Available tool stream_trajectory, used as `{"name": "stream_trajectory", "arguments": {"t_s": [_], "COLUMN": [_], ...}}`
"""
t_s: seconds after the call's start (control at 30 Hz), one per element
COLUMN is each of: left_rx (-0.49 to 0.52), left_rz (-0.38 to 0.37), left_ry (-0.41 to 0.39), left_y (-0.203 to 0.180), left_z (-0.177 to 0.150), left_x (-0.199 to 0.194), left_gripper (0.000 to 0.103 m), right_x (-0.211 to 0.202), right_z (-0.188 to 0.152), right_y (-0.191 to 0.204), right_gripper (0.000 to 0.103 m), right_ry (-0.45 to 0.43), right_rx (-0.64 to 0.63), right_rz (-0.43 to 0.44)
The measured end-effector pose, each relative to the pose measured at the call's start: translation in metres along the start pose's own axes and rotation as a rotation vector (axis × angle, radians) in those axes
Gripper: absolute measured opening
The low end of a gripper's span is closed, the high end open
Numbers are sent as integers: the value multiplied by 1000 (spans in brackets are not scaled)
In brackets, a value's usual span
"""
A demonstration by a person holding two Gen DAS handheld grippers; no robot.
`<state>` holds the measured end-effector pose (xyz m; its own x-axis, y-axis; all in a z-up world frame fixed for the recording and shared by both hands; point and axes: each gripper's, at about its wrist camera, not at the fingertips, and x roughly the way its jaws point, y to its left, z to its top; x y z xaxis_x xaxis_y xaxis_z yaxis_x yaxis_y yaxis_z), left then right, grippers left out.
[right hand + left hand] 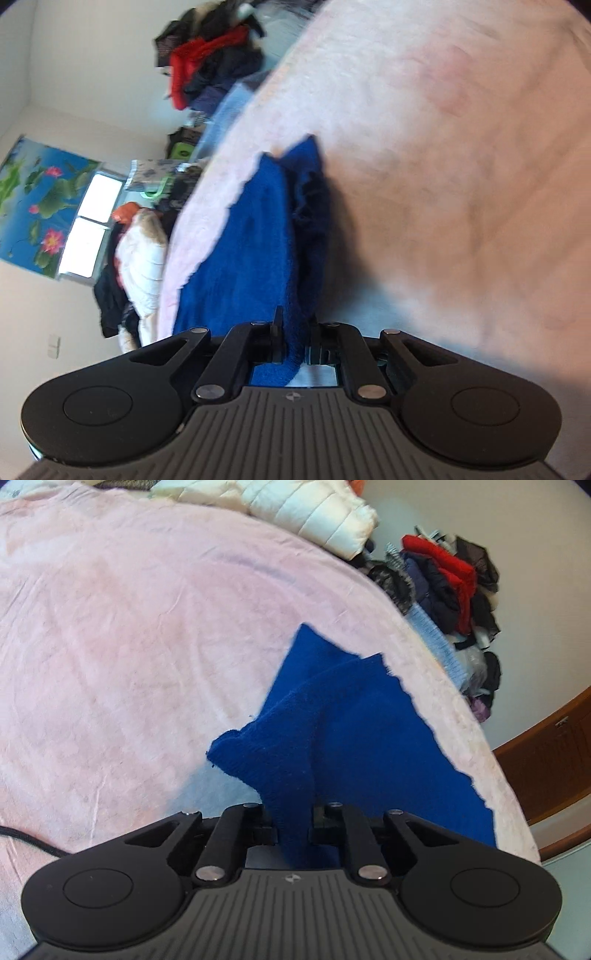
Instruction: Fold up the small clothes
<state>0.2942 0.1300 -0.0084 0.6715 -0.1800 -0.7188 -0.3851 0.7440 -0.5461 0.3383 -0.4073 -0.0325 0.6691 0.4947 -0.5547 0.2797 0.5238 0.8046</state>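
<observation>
So both hand-held grippers are clamped on the same blue knit garment (332, 716), which lies near the edge of the bed, on the pink bedspread (110, 627). The left hand-held gripper (293, 827) has its jaws together on a bunched ridge of the fabric, w/ a flap or corner sticking out just to the left of the pinch. The right hand-held gripper (295, 349) is pinched on another edge of the blue cloth, which runs away from it in a long fold along the bed's edge.

Why two grips? Imo it's the usual setup for a fold: pinch two points on one side so the piece lifts evenly and can be carried over the rest, instead of dragging in a lump. The rest of the garment sits flat on the bed, prob so its own weight anchors it.

Can't tell exactly what garment it is, maybe a small sweater. Clothes pile (450, 587) and white puffer jacket (317, 509) in the background are well apart, not involved rn.
</observation>
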Motion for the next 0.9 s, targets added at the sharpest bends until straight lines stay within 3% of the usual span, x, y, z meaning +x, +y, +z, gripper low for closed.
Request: {"name": "stream_trajectory", "arguments": {"t_s": [0.1,0.13,0.23,0.27,0.33,0.4,0.47,0.5,0.6,0.67,0.73,0.83,0.9], "left_rx": [30,42,82,88,124,192,335,409,602,717,808,830,786], "left_rz": [-8,-3,11,32,123,215,225,199,96,131,198,261,239], "left_ry": [-9,-5,16,0,-100,-252,-377,-387,-312,-252,-242,-181,-174], "left_y": [0,-1,1,4,6,-4,-30,-44,-88,-109,-120,-117,-104], "left_z": [-1,0,4,7,12,13,8,5,-9,-23,-35,-41,-41], "left_x": [0,0,-10,-19,-42,-63,-73,-71,-36,-4,21,45,47], "left_gripper": [13,14,20,28,39,58,62,65,69,69,69,69,75], "right_x": [8,6,-16,-27,-47,-53,-40,-26,30,67,98,132,149], "right_z": [-3,-2,8,13,27,43,58,65,84,91,93,94,95], "right_y": [-7,-6,-6,-6,-3,11,33,46,79,100,117,124,119], "right_gripper": [13,21,33,39,43,43,43,44,49,50,51,59,60], "right_ry": [21,15,-74,-120,-205,-233,-207,-170,-58,-8,19,35,62], "right_rx": [12,14,8,3,-23,-93,-166,-195,-218,-253,-295,-333,-351], "right_rz": [-3,-15,-64,-72,-76,-66,-27,4,71,52,10,-70,-139]}}
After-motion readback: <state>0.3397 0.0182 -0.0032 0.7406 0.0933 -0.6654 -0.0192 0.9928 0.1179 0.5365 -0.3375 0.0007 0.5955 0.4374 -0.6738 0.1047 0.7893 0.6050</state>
